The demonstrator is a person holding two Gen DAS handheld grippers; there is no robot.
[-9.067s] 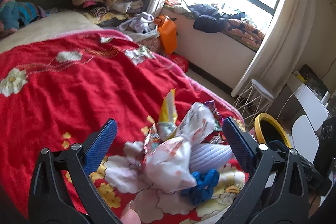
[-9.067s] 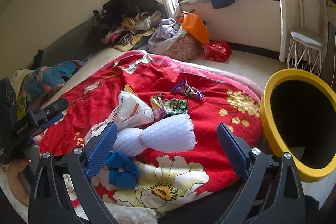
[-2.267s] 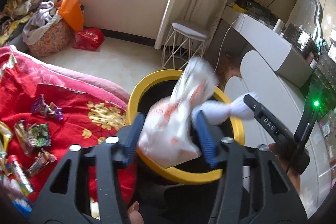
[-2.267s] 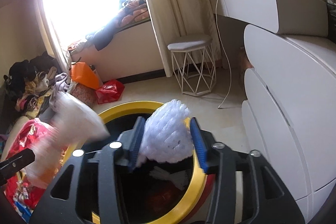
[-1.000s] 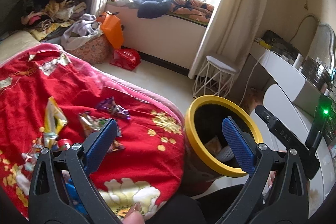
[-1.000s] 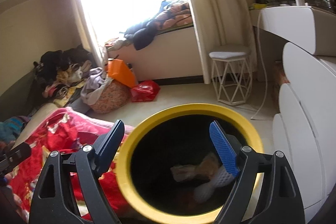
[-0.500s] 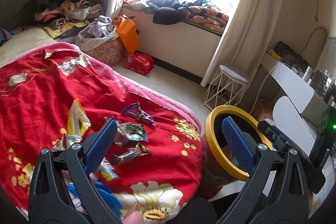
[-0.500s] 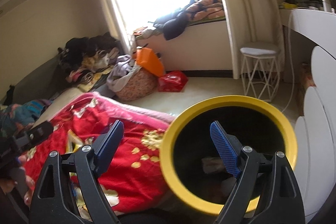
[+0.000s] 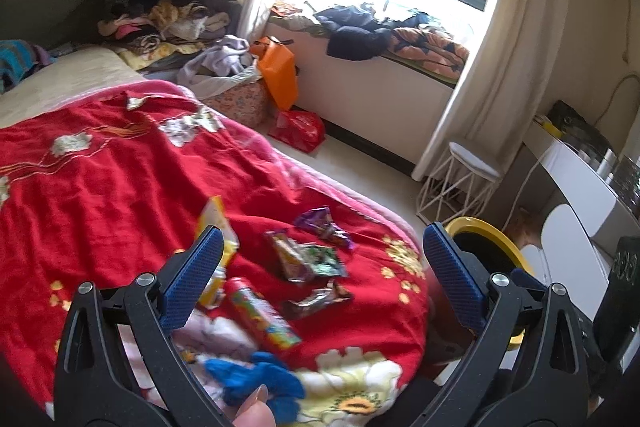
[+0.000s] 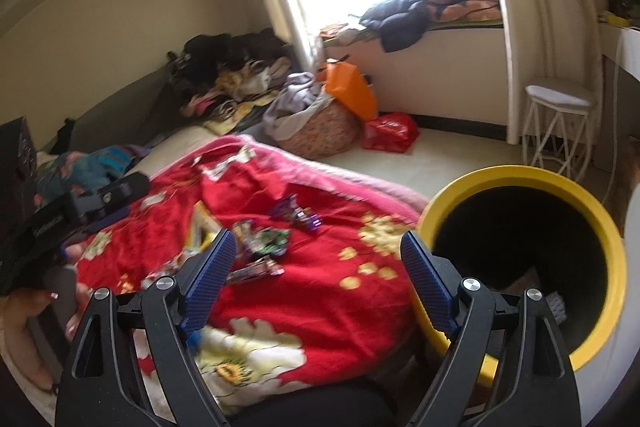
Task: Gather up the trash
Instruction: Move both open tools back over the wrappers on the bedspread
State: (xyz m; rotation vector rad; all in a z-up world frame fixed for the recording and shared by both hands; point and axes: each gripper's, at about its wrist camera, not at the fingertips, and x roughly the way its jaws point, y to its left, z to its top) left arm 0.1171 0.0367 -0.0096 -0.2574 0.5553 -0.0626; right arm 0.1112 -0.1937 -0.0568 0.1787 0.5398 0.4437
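While both grippers hang wide open w/ nothing in them, left gripper (image 9: 322,275) and right gripper (image 10: 316,277) face the wrappers (image 9: 310,261) strewn on the red blanket (image 9: 100,187), bin (image 10: 592,239) just beside the bed. Risks: thin foil may slip from the pads, blanket fabric could get pinched along w/ a wrapper, or a drop misses the bin rim.

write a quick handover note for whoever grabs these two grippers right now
Left hand-held gripper: open, empty, over the red blanket.
Right hand-held gripper: open, empty, between blanket and yellow bin.
Done: some trash already lies in the bin.
Left: purple wrapper, green wrapper, dark wrapper, red tube, yellow packet, blue scrap, all on the blanket.
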